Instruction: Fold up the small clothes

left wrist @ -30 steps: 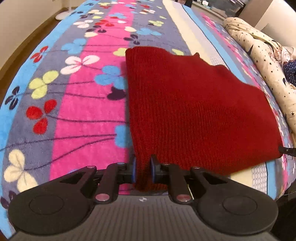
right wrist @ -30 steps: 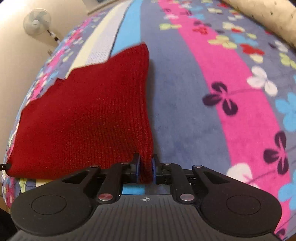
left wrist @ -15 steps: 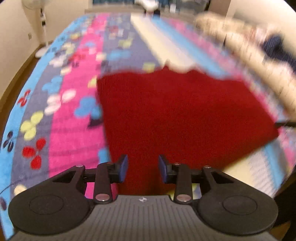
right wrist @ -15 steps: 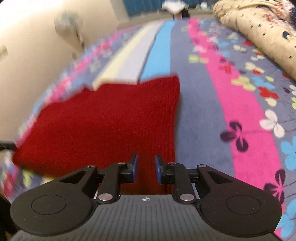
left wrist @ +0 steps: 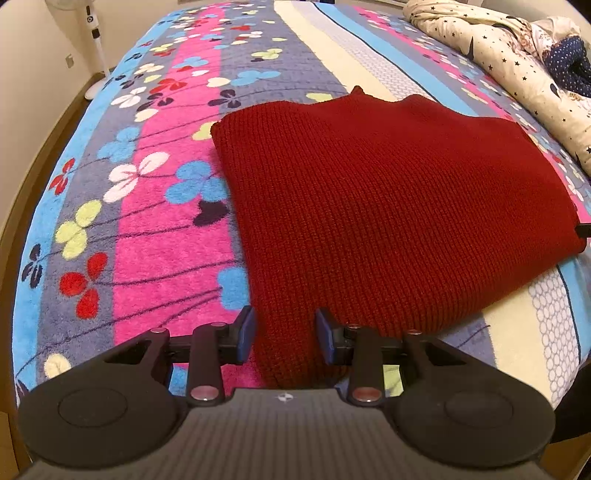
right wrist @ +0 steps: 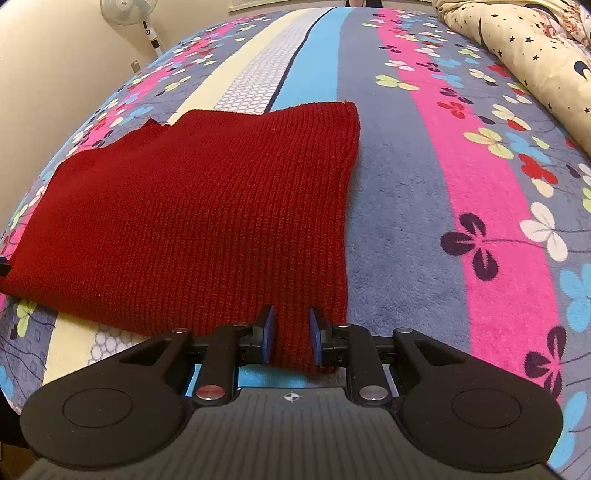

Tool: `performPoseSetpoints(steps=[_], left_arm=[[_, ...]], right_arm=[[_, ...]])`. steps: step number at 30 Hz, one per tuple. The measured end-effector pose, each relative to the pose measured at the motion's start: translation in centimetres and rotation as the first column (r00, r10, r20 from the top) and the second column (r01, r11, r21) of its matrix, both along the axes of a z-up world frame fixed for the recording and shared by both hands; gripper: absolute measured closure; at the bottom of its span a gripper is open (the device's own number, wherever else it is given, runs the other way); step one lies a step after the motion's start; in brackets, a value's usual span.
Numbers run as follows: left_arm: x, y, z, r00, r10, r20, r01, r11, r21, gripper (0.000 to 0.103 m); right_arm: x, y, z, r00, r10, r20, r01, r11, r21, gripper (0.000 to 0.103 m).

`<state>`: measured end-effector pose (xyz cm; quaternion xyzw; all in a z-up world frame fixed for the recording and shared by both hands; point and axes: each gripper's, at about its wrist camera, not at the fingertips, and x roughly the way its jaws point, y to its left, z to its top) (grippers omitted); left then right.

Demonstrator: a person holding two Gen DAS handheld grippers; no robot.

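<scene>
A folded dark red knit garment [left wrist: 388, 206] lies flat on the flowered, striped bedspread [left wrist: 147, 221]. My left gripper [left wrist: 284, 334] stands open at its near left corner. The cloth lies between the blue pads, which do not press on it. In the right wrist view the same garment [right wrist: 192, 221] spreads to the left. My right gripper [right wrist: 291, 334] is open at its near right corner, with a narrow gap between the pads and the red edge lying in that gap. Both near corners rest on the bed.
A cream star-print duvet [left wrist: 517, 66] is bunched along the right side of the bed, also in the right wrist view [right wrist: 524, 48]. A white standing fan [left wrist: 94, 33] stands by the wall at the left. Bedspread [right wrist: 406, 221] lies bare to the right of the garment.
Both grippers were shut on the garment's near corners and have let go. Their jaws now stand apart, and both wrists have rolled and shifted a little.
</scene>
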<state>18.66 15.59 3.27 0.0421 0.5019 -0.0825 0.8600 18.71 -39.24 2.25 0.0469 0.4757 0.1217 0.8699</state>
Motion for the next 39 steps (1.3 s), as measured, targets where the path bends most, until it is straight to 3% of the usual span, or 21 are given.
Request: performPoseSetpoints(steps=[7, 11, 13, 15, 17, 20, 21, 26, 30, 36, 39], left_arm=[[-0.3, 0.0, 0.5, 1.0, 0.003, 0.02, -0.003, 1.0, 0.001, 0.062], [-0.7, -0.2, 2.6, 0.989, 0.008, 0.149, 0.003, 0.997, -0.077, 0.062], [-1.1, -1.1, 3.7, 0.977, -0.023, 0.213, 0.052, 0.99, -0.132, 0.062], [-1.3, -2.5, 3.9, 0.968, -0.086, 0.234, 0.12, 0.983, -0.136, 0.062], [-0.9, -3.9, 3.1, 0.971, -0.141, 0.191, 0.163, 0.981, -0.104, 0.062], [0.4, -5.4, -0.5, 0.988, -0.152, -0.017, 0.152, 0.988, 0.012, 0.063], [0.7, -5.4, -0.8, 0.99, -0.139, -0.027, 0.14, 0.99, 0.033, 0.063], [1.3, -4.0, 2.1, 0.991, -0.066, 0.117, 0.08, 0.989, -0.123, 0.063], [2.0, -4.2, 2.8, 0.983, -0.034, 0.179, 0.058, 0.989, -0.133, 0.063], [2.0, -6.3, 3.6, 0.962, -0.03, 0.271, 0.073, 0.986, -0.149, 0.063], [3.1, -7.0, 2.5, 0.968, -0.037, 0.248, 0.064, 0.993, -0.104, 0.064]], right_arm=[[-0.6, -0.3, 1.8, 0.994, -0.017, 0.108, 0.012, 0.999, 0.049, 0.081], [-0.7, -0.3, 2.7, 0.987, -0.016, 0.158, 0.002, 0.996, 0.09, 0.081], [-0.4, 0.1, 2.3, 0.99, 0.001, 0.14, -0.012, 0.997, 0.076, 0.081], [0.3, 0.9, 0.8, 0.999, 0.013, 0.047, -0.013, 1.0, 0.001, 0.081], [0.8, 1.3, -0.4, 1.0, 0.017, -0.02, -0.018, 0.998, -0.062, 0.081], [0.9, 1.4, 0.3, 1.0, 0.0, 0.001, 0.0, 0.999, -0.036, 0.081], [0.9, 1.3, 0.5, 1.0, -0.007, 0.009, 0.007, 1.0, -0.027, 0.081], [0.3, 2.1, 2.9, 0.985, -0.006, 0.171, -0.003, 0.999, 0.047, 0.08], [0.5, 2.6, 3.9, 0.967, -0.018, 0.253, -0.002, 0.997, 0.078, 0.079], [1.5, 5.3, 4.1, 0.96, -0.026, 0.28, 0.004, 0.997, 0.079, 0.078], [2.8, 7.1, 2.8, 0.98, 0.0, 0.201, -0.005, 1.0, 0.026, 0.077]])
